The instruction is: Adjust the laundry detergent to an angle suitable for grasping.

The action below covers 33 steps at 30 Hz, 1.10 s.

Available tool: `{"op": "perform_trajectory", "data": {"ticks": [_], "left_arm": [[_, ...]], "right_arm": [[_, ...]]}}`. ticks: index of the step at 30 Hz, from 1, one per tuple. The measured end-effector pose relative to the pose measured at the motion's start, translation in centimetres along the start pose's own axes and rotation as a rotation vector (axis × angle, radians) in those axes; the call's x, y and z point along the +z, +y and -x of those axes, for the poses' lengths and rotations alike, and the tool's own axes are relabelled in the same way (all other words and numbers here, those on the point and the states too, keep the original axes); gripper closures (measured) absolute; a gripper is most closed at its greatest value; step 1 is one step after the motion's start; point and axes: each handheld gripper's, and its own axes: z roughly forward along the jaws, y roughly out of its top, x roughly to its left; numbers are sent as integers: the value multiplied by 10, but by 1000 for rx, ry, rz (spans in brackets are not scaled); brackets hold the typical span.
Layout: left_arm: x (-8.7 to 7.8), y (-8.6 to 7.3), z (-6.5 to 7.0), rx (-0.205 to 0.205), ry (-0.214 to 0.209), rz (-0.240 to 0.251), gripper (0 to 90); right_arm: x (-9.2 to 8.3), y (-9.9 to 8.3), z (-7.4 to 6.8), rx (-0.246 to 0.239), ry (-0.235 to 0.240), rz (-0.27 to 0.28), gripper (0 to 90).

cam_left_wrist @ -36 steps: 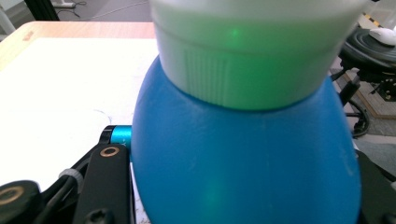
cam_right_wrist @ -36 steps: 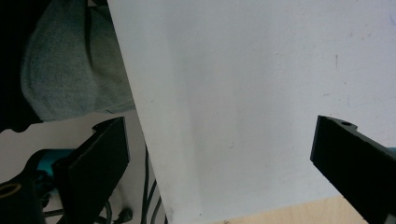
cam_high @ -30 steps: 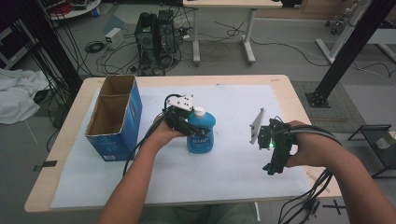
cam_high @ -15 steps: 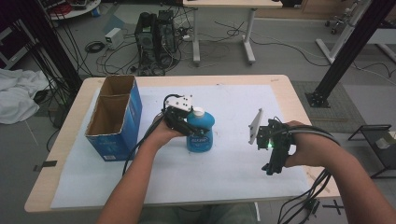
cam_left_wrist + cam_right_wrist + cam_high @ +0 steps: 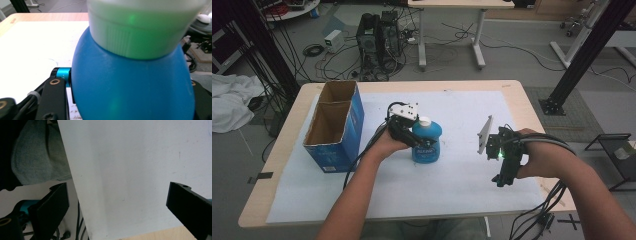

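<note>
Your left gripper [image 5: 414, 136] has its jaws around the blue bottle [image 5: 428, 142] with the white cap [image 5: 425, 121], and they have just been opening a little. The bottle stands on the white sheet [image 5: 462, 175], near the blue cardboard box [image 5: 334, 127]. Your right gripper [image 5: 503, 175] is wide apart and holds nothing.
</note>
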Motion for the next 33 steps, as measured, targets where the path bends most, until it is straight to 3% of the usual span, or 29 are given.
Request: {"op": "perform_trajectory", "data": {"ticks": [4,5,6,7,9,15,16,18,19,20,22,25,27,28,29,30,31,32,33], "left_arm": [[0,0,1,-4,3,-8,400],[1,0,2,-18,9,1,390],[1,0,2,-22,14,7,369],[-1,0,1,-5,13,-18,365],[0,-1,2,-27,21,4,360],[-4,1,6,-40,28,19,322],[-6,2,5,-25,27,13,319],[-8,3,7,-35,47,10,318],[-9,3,8,-45,44,24,309],[-11,4,8,-36,42,16,308],[-14,5,9,-39,50,13,305],[-19,7,12,-45,70,19,276],[-23,9,13,-51,78,20,269],[-25,9,14,-57,84,21,259],[-27,10,14,-50,88,18,250],[-28,9,16,-73,88,30,250],[-30,10,16,-65,95,33,250],[-33,10,17,-60,102,18,250],[-34,11,19,-73,113,41,250]], "right_arm": [[0,1,-2,14,0,4,35],[0,2,-3,36,0,11,35],[0,2,-4,36,0,11,35],[0,2,-3,33,0,12,36],[0,1,-2,4,-3,7,35],[0,1,-3,6,-1,6,35],[-1,2,-4,28,-3,8,35],[-1,2,-2,1,-4,3,35],[0,3,-3,27,-1,14,35],[-1,3,-1,-1,-4,2,35],[0,5,-2,10,-3,19,35],[-1,7,-1,-15,-3,13,35],[-1,9,-2,1,-2,19,35],[-1,9,0,-23,-4,14,36],[-1,10,-1,-19,-6,17,35],[-1,11,-1,-23,-5,15,35],[-1,12,-2,-8,-4,20,35],[-2,12,-1,-29,-6,16,35],[-2,12,-1,-27,-7,17,35]]}}
